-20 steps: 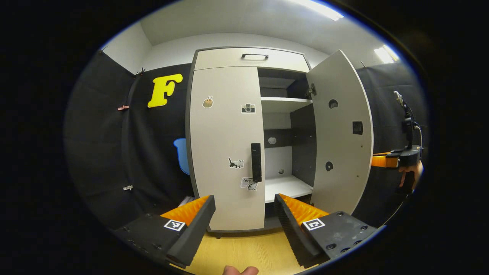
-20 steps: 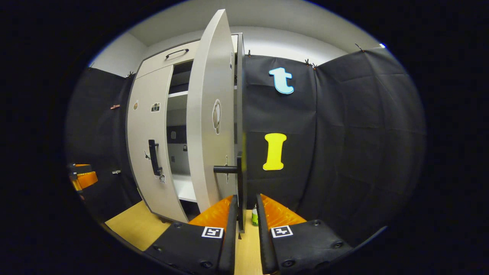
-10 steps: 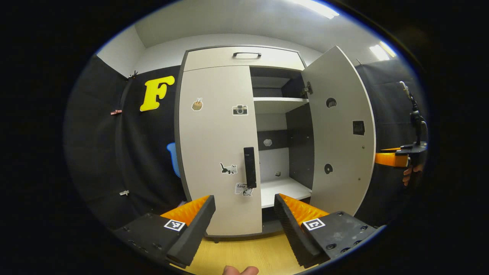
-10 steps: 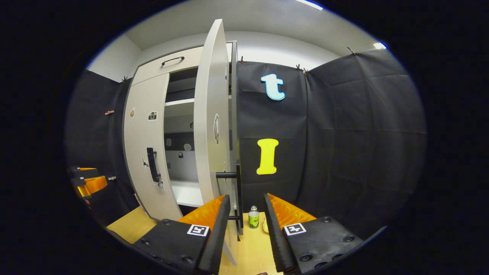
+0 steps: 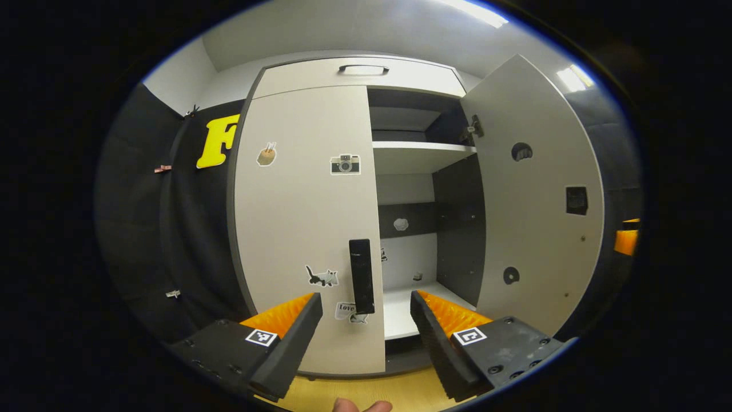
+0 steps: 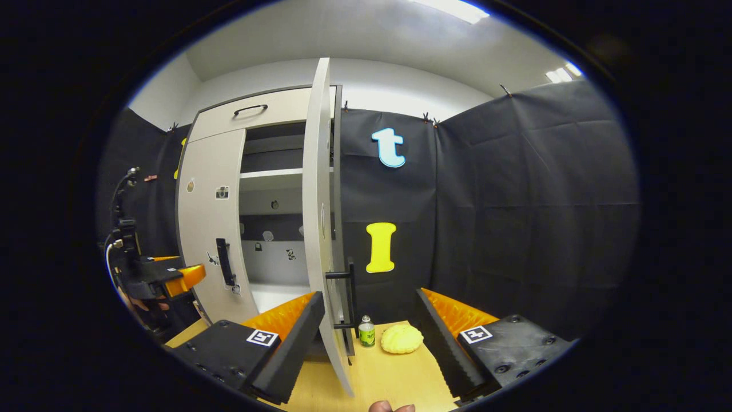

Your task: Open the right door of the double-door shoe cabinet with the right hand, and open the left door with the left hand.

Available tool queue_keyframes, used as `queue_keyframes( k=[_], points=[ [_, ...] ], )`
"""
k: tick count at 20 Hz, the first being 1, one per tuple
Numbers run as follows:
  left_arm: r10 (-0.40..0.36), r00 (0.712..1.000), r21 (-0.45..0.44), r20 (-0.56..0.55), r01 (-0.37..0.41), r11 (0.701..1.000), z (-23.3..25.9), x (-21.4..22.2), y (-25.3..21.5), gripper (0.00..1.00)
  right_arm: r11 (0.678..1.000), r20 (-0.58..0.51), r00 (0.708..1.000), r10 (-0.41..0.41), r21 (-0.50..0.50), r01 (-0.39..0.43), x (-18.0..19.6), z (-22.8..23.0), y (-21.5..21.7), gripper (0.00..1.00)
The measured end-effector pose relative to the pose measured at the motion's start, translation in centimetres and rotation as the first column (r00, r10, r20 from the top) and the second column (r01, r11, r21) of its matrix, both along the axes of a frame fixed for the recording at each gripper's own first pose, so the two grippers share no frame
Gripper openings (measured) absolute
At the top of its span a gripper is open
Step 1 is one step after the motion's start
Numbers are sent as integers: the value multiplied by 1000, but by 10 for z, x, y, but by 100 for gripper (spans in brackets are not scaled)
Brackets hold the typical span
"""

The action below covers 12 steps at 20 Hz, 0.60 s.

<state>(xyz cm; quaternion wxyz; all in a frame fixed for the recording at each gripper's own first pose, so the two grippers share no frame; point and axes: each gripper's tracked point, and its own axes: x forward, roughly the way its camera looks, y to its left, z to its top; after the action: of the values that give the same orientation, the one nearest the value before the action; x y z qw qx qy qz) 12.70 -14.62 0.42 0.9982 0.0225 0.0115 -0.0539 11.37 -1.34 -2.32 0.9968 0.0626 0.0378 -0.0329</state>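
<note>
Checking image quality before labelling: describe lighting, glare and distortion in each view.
Left gripper view: ceiling light blown out, right door edges bowed by fisheye, left door evenly lit and sharp. Right gripper view: ceiling light glares, cabinet interior shadowed.

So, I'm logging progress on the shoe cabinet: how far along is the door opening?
Done: the right door stands swung wide, shelves showing, and the right gripper is open, off its handle. In hand: the left gripper, open, points at the left door's handle. Left: the left door is shut and needs gripping and pulling.
</note>
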Motion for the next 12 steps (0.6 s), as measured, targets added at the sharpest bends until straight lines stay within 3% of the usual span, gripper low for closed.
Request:
queue_keyframes(
  k=[9, 12],
  points=[
    [69, 997, -11, -45, -70, 998, -21, 92, 2, 91, 999, 33, 999, -7, -49, 9, -7, 7, -10, 99],
    [101, 994, 10, -40, -100, 995, -26, 111, 8, 75, 999, 30, 1000, -6, -50, 7, -6, 5, -14, 99]
  ],
)
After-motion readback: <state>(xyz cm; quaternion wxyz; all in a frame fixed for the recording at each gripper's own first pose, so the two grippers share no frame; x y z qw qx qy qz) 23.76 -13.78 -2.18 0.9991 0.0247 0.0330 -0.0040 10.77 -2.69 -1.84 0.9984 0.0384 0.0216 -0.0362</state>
